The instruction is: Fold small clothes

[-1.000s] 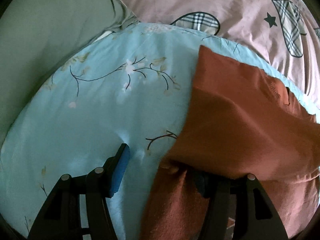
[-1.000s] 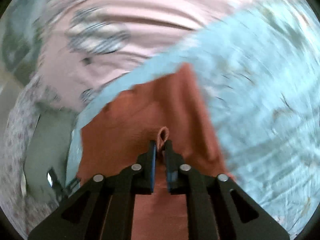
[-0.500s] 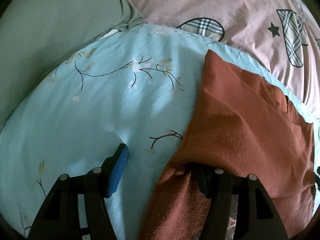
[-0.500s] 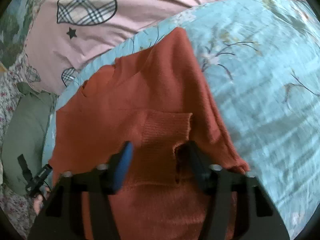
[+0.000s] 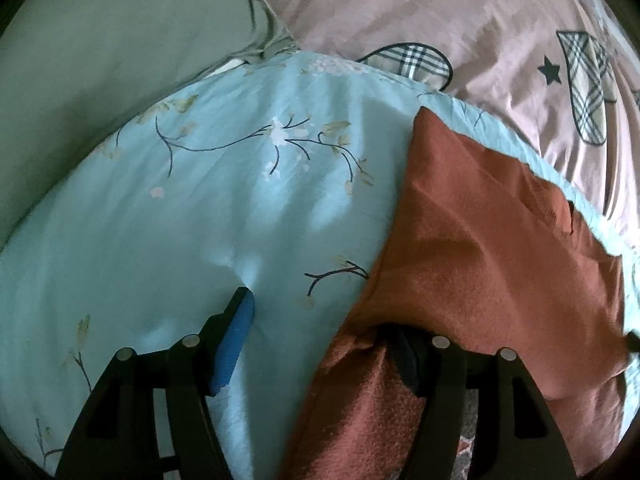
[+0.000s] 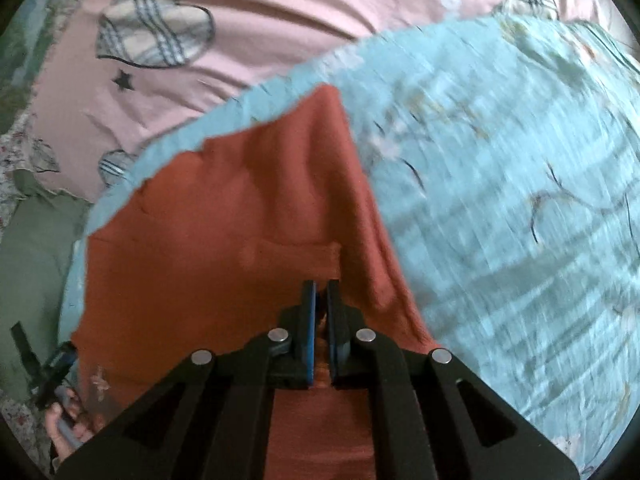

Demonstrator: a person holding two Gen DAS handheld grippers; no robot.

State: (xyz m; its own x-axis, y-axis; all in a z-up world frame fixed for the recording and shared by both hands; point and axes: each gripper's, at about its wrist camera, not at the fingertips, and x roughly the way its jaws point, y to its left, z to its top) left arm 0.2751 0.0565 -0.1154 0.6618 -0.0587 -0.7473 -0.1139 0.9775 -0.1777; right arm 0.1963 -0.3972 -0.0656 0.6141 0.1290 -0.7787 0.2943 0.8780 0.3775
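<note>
Nearest, the left gripper sits low over the bed with its jaws spread wide; one blue-padded finger presses into the light-blue floral sheet, the other is tucked under the rust-orange knit sweater's folded edge; the right gripper points along the sweater, jaws nearly together and pinching a fold of knit by the ribbed cuff; beyond lie a pink plaid-heart quilt and a green pillow.
</note>
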